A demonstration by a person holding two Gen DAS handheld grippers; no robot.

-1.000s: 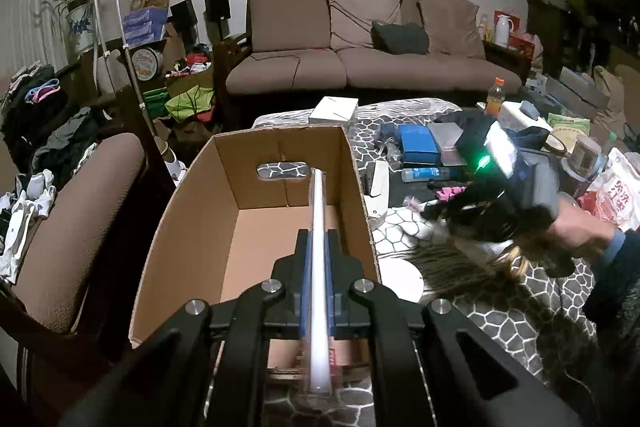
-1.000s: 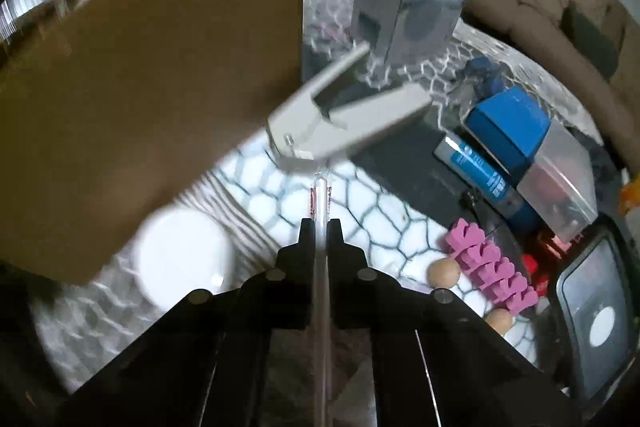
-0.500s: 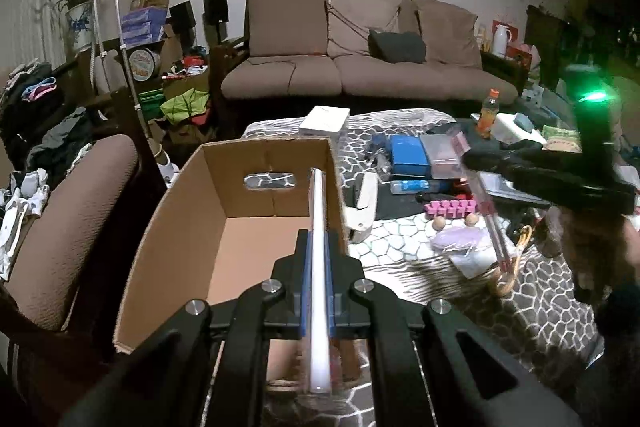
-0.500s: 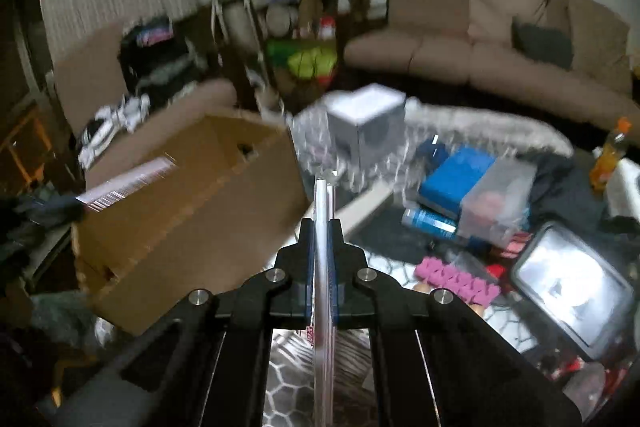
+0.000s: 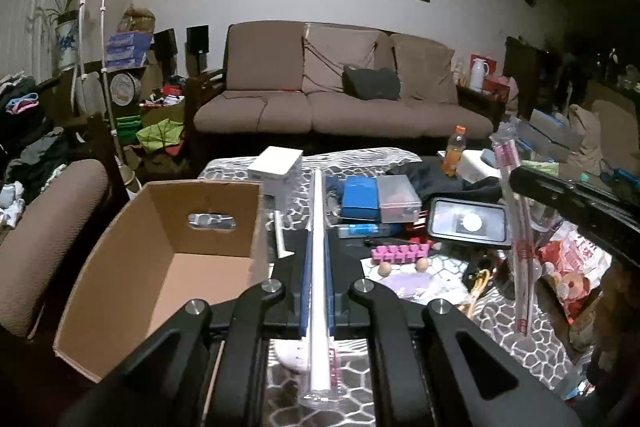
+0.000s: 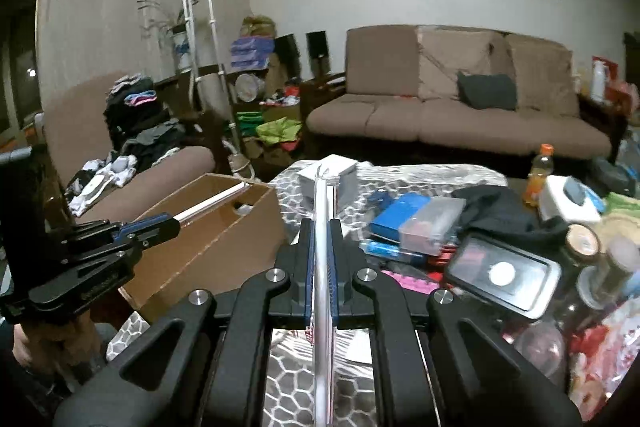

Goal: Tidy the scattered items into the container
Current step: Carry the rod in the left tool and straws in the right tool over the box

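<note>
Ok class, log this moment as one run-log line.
left gripper: shut on white tube | right gripper: shut on clear packet | cardboard box: open, nothing visible inside

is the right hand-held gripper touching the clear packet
Touching: the right wrist view shows the right hand-held gripper shut on the clear packet.
</note>
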